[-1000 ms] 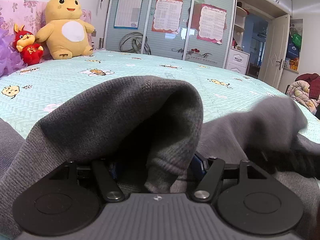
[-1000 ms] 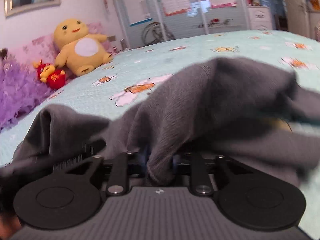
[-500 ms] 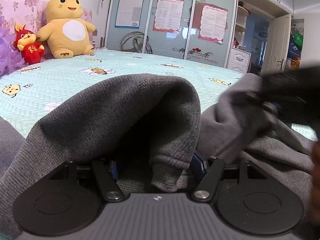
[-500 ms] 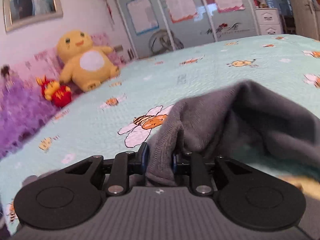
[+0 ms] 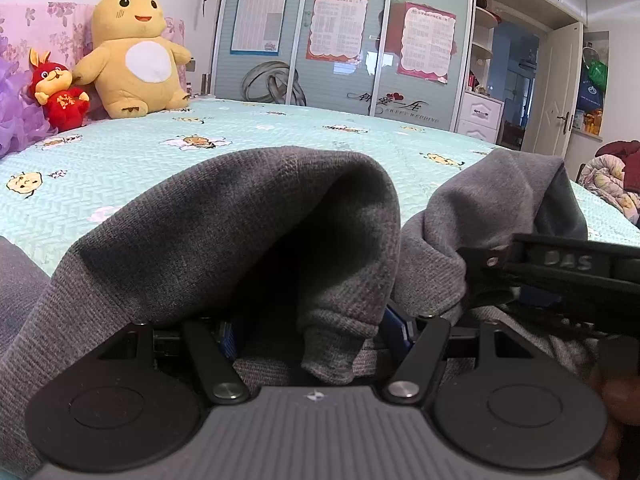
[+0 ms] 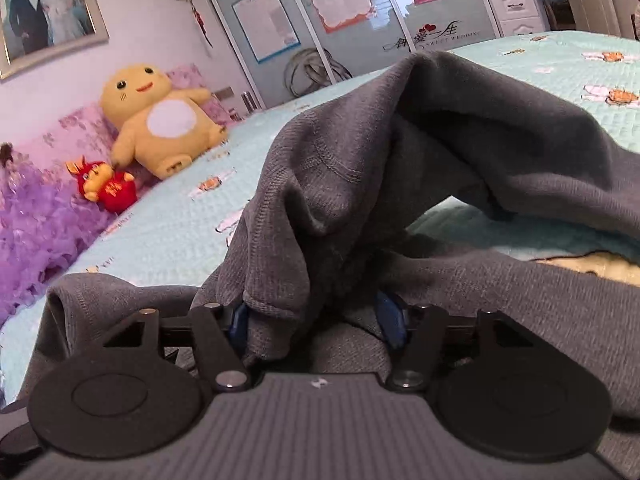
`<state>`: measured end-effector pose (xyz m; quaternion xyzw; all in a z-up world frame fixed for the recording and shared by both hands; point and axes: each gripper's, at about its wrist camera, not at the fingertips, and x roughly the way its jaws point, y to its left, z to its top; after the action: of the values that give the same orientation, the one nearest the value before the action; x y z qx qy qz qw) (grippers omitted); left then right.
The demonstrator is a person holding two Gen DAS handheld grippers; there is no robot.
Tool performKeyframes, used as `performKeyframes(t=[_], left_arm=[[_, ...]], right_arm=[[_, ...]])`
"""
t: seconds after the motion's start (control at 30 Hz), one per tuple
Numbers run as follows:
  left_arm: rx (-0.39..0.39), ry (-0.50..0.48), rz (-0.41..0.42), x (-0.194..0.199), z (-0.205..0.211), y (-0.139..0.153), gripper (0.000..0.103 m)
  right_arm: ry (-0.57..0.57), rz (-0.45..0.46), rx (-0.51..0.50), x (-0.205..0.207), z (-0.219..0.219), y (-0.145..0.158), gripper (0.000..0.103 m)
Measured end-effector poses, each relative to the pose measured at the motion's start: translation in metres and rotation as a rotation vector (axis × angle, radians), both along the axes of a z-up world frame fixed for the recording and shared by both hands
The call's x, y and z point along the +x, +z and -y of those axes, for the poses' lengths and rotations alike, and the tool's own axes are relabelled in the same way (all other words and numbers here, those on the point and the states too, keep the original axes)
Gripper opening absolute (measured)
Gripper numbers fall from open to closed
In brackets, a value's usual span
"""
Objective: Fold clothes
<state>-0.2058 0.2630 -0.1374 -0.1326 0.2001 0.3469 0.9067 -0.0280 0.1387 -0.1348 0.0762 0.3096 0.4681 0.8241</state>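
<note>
Both my grippers stand open. Left gripper (image 5: 316, 328) and right gripper (image 6: 316, 320): grey knit garment (image 5: 240, 232) draped across spread fingers, lower centre frame, over the mint quilted bedspread (image 5: 120, 160).

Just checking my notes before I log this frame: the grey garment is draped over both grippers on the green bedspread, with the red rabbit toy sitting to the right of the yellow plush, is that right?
Not quite: the red rabbit toy sits left of the yellow plush, as both wrist views show. The rest holds: the grey garment drapes over the left gripper and right gripper on the green bedspread.
</note>
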Motion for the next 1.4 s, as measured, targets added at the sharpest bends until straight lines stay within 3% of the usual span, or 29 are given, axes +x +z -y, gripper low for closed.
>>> performKeyframes(t=[0.1,0.4,0.6,0.73,0.83,0.9,1.0,1.03,1.1,1.33,1.4], left_arm=[[0.006,0.002,-0.009,0.002,0.001,0.0,0.07],[-0.001,-0.001,-0.013,0.0,-0.003,0.002,0.071],[0.003,0.0,-0.018,0.0,-0.004,0.001,0.071],[0.005,0.0,-0.022,0.0,-0.003,0.001,0.071],[0.007,-0.001,-0.025,0.001,-0.003,0.0,0.071],[0.009,0.0,-0.029,0.001,-0.002,0.0,0.071],[0.015,0.003,-0.037,0.003,-0.001,0.0,0.071],[0.017,0.003,-0.04,0.004,0.0,0.0,0.071],[0.02,0.004,-0.046,0.005,0.0,0.0,0.071],[0.027,0.003,-0.068,0.007,0.0,0.001,0.072],[0.029,-0.002,-0.077,0.008,0.0,0.002,0.073]], right_arm=[[-0.003,-0.011,0.05,-0.001,0.01,-0.003,0.063],[-0.03,-0.021,0.058,-0.005,0.028,0.004,0.063],[-0.292,-0.034,0.147,-0.02,0.138,-0.004,0.067],[-0.413,-0.124,0.151,-0.02,0.192,-0.018,0.068],[-0.406,-0.175,0.188,-0.009,0.193,-0.021,0.069],[-0.367,-0.18,0.19,-0.002,0.181,-0.02,0.081],[-0.318,-0.184,0.169,0.008,0.16,-0.018,0.081],[-0.306,-0.189,0.163,0.011,0.154,-0.018,0.077],[-0.286,-0.189,0.163,0.012,0.151,-0.017,0.026],[-0.228,-0.157,0.192,-0.003,0.157,-0.01,0.022],[-0.217,-0.096,0.202,-0.016,0.163,0.005,0.021]])
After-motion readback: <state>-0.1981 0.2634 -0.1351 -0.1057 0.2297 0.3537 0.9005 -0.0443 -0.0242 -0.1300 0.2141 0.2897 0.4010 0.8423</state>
